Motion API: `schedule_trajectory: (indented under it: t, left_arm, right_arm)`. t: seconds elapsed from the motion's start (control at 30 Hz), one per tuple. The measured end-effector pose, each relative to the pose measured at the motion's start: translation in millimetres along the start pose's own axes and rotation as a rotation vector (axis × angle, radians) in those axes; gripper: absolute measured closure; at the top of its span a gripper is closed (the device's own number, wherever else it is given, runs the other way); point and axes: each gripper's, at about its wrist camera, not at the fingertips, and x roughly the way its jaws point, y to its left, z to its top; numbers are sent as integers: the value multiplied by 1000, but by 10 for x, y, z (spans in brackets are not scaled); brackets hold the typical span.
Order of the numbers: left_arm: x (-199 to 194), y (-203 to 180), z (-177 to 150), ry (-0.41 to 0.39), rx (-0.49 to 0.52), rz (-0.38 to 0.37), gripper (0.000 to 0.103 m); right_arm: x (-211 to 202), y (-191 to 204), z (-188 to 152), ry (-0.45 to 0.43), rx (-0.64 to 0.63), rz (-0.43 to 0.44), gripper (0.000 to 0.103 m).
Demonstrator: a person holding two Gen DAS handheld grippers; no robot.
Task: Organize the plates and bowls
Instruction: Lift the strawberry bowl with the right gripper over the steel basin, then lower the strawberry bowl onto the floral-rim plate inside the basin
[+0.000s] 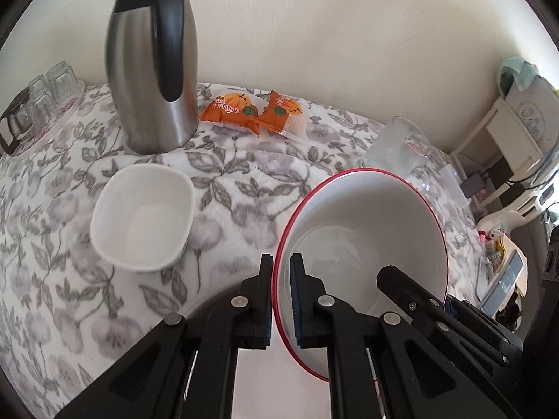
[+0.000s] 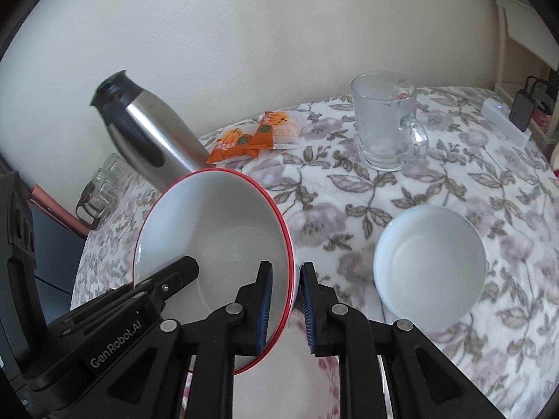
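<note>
Both grippers, left [image 1: 281, 262] and right [image 2: 286, 269], pinch the red-rimmed bowl [image 1: 363, 230]; square bowl [image 1: 143, 220] shows lower left, round bowl [image 2: 429, 269] lower right.

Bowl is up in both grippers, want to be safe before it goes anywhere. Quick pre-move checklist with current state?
1. Left gripper clamped on the red-rimmed bowl wall: ok.
2. Right gripper clamped on the opposite rim: ok.
3. Red-rimmed bowl empty: ok.
4. Bowl clear of the tablecloth: it looks clear, underside hidden, cannot tell.
5. Candidate stacking targets empty: square white bowl ok, round white bowl ok.
6. Nearby obstacles: steel thermos and glass mug stand apart from the bowl: ok.
</note>
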Motion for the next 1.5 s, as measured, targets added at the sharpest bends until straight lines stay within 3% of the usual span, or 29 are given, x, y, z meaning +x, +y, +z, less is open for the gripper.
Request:
schedule_trajectory:
  t: [0.47, 0.83, 1.5]
  left_arm:
    - [-406, -1, -521, -58, 7, -8, 94]
    - [-600, -94, -702, -92, 37, 23, 93]
    - [-145, 160, -799, 50, -62, 20, 93]
  right_arm:
    - [-430, 88, -484, -73, 13, -13, 85]
    - [-566, 103, -605, -81, 4, -18, 85]
    - [-99, 42, -731, 71, 24, -31, 85]
